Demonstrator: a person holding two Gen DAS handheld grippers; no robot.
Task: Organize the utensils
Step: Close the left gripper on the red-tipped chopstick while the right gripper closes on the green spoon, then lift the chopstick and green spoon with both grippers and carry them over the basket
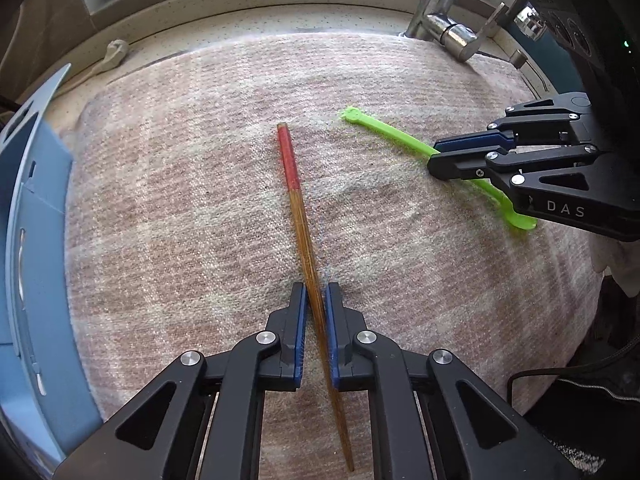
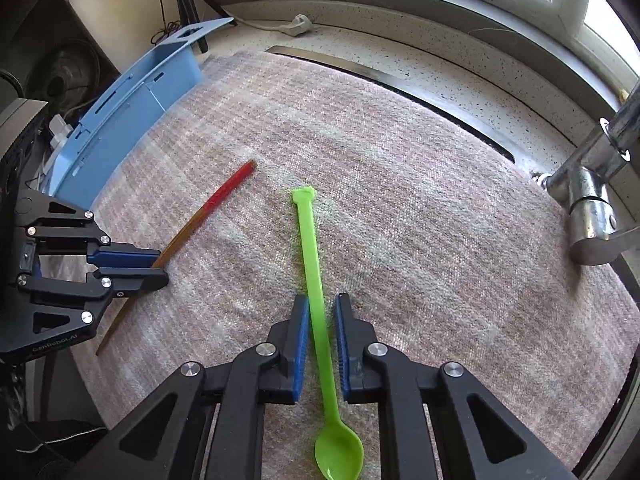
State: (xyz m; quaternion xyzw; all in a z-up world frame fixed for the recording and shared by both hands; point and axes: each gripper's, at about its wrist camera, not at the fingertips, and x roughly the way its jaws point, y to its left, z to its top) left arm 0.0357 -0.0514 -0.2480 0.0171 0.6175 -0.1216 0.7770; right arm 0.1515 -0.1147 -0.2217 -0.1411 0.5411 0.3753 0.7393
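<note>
A wooden chopstick with a red end (image 1: 306,236) lies on the pinkish cloth (image 1: 180,200). My left gripper (image 1: 316,300) straddles its lower half, jaws narrowly apart with small gaps to the stick. A green plastic spoon (image 2: 316,280) lies on the cloth, bowl toward me. My right gripper (image 2: 322,312) straddles its handle, jaws slightly apart and not touching it. The left gripper (image 2: 160,268) and chopstick (image 2: 212,204) also show in the right wrist view; the right gripper (image 1: 434,158) and spoon (image 1: 384,130) show in the left wrist view.
A blue slotted utensil holder (image 2: 120,96) stands at the cloth's left edge, also seen in the left wrist view (image 1: 28,216). A chrome tap (image 2: 592,200) stands at the right. A speckled counter (image 2: 440,56) and window sill lie behind.
</note>
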